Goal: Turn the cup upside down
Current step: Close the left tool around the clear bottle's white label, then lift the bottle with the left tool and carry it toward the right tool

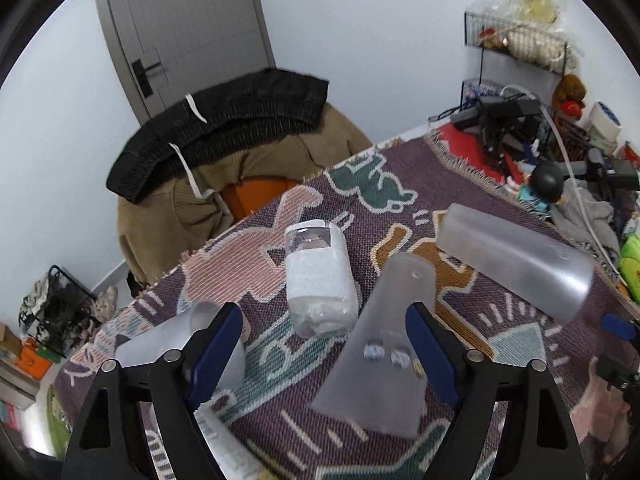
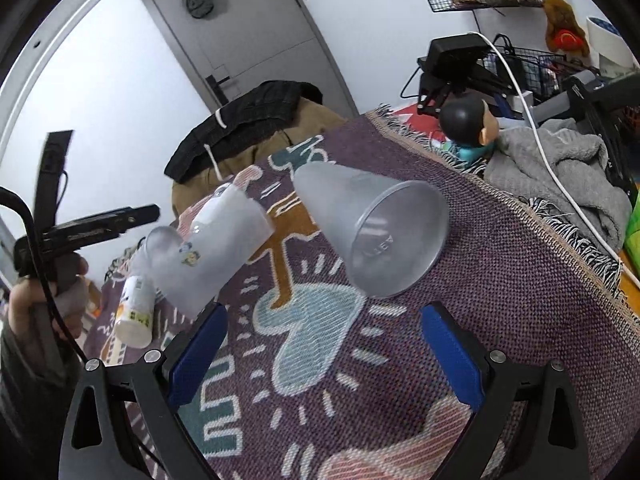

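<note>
Several frosted plastic cups lie on their sides on a patterned woven cloth [image 1: 520,344]. In the left wrist view a cup with small stickers [image 1: 384,348] lies between my left gripper's [image 1: 324,354] open blue fingers, base pointing away. A paper-wrapped clear cup [image 1: 320,276] lies just beyond. Another frosted cup [image 1: 516,262] lies to the right, one [image 1: 192,344] at the left finger. In the right wrist view my right gripper [image 2: 324,352] is open and empty, short of a frosted cup [image 2: 376,228] whose mouth faces it. The sticker cup [image 2: 212,244] lies further left.
A chair draped with black and tan clothes [image 1: 224,148] stands past the table's far edge. A figurine [image 2: 472,128], grey cloth [image 2: 560,172], white cable and black equipment [image 1: 504,120] crowd the right side. A small printed cup [image 2: 136,312] lies at the left edge.
</note>
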Demonstrator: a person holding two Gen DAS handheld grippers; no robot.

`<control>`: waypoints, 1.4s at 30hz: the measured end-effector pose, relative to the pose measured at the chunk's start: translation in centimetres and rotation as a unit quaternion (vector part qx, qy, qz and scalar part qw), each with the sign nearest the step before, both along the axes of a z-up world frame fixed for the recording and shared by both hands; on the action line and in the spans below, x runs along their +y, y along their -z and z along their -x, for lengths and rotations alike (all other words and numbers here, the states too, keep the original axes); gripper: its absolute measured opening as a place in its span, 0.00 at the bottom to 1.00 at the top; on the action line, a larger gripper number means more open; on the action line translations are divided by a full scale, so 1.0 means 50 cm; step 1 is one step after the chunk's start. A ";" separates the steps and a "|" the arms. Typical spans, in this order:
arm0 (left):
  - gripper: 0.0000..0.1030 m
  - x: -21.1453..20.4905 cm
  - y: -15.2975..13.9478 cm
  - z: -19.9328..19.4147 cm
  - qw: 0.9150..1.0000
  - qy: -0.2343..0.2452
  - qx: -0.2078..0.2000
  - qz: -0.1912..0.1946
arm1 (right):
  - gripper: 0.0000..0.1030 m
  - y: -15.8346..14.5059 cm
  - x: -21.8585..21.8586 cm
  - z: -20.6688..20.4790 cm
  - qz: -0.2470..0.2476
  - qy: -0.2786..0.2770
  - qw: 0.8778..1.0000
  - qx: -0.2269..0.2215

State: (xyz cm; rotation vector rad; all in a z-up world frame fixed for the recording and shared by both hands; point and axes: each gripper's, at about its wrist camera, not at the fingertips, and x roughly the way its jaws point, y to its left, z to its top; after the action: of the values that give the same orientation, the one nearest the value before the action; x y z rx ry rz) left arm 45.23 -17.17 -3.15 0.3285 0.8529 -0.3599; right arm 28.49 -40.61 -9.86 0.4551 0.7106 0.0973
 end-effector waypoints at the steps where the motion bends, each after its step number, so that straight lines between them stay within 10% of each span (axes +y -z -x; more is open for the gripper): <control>1: 0.80 -0.006 0.007 -0.014 1.000 -0.002 0.009 -0.002 | 0.95 0.001 -0.006 -0.001 -0.006 0.008 1.000 -0.001; 18: 0.75 -0.045 0.113 -0.174 0.994 -0.030 0.095 -0.038 | 0.95 0.048 -0.036 -0.028 -0.036 0.021 0.999 0.026; 21: 0.62 -0.039 0.131 -0.190 0.991 -0.035 0.130 -0.022 | 0.95 0.050 -0.036 -0.030 -0.038 0.021 0.999 0.028; 42: 0.60 0.004 -0.035 -0.036 0.998 -0.031 0.052 0.022 | 0.95 0.014 0.001 0.062 -0.048 0.023 0.998 0.012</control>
State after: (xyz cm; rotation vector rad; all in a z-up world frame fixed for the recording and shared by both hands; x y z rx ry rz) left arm 47.04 -16.95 -1.38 0.2426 0.9530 -0.3389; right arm 25.39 -40.57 -10.57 0.5655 0.7200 0.0827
